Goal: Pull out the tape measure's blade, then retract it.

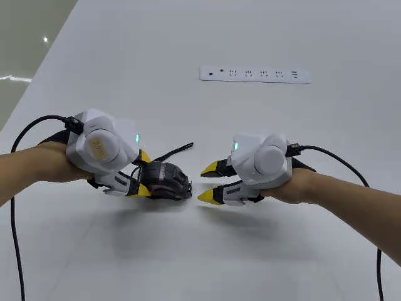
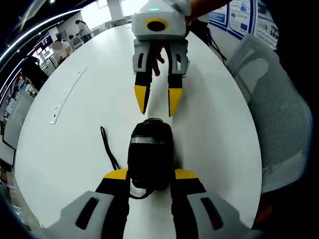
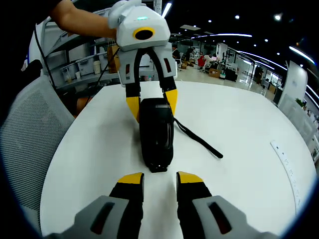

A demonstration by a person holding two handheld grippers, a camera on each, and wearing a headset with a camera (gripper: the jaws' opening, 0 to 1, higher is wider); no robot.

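While left tongs (image 1: 143, 174) clamp black tape measure (image 1: 168, 180), right tongs (image 1: 207, 183) gape empty; case markings unreadable.

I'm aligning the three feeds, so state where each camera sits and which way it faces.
Head view: on the person's head, facing forward and down at the table; forearms, left tool and right tool show.
Left gripper view: on the left tool, facing along its jaws, which clamp the tape measure, toward the open right tool.
Right gripper view: on the right tool, facing the opposite way, at the tape measure and left tool; its own jaws show.
Shared: the gripper views see the tape measure from opposite ends.
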